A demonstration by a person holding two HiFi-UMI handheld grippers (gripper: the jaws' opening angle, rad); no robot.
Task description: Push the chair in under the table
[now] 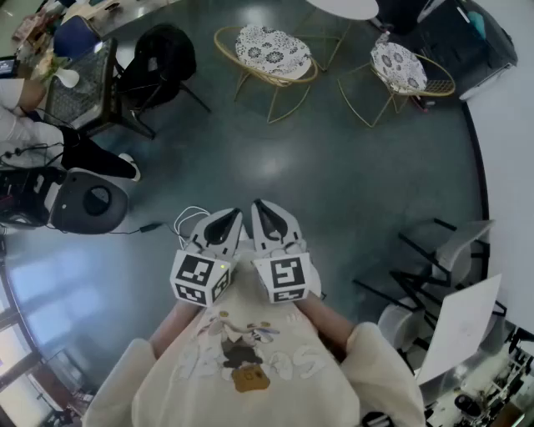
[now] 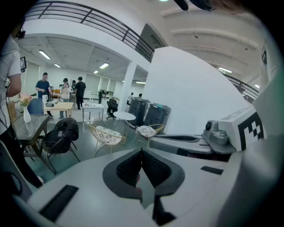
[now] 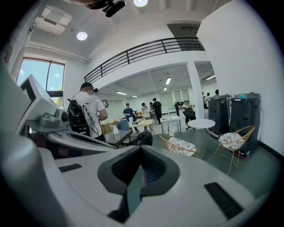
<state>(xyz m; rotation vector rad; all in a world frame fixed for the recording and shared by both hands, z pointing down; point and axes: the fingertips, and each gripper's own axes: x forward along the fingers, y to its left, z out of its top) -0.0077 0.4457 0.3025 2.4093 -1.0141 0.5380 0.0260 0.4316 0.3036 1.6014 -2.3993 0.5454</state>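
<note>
In the head view my left gripper (image 1: pixel 229 217) and right gripper (image 1: pixel 261 207) are held side by side close to my body, over bare floor. Both are shut with nothing between the jaws. Far ahead stand two gold wire chairs with patterned cushions (image 1: pixel 269 52) (image 1: pixel 399 67) beside a round white table (image 1: pixel 344 7). A black chair (image 1: pixel 163 58) stands next to a dark table (image 1: pixel 79 83) at the upper left. The left gripper (image 2: pixel 142 153) view shows the gold chairs (image 2: pixel 106 134) well beyond its tips. From the right gripper (image 3: pixel 141 150) view the nearer gold chair (image 3: pixel 179 145) is also distant.
A grey round machine (image 1: pixel 90 200) sits on the floor at the left, with a white cable (image 1: pixel 188 218) near my grippers. White chairs and black frames (image 1: pixel 450 250) crowd the right side. Dark bins (image 3: pixel 230 111) line the wall. People (image 3: pixel 91 113) stand farther back.
</note>
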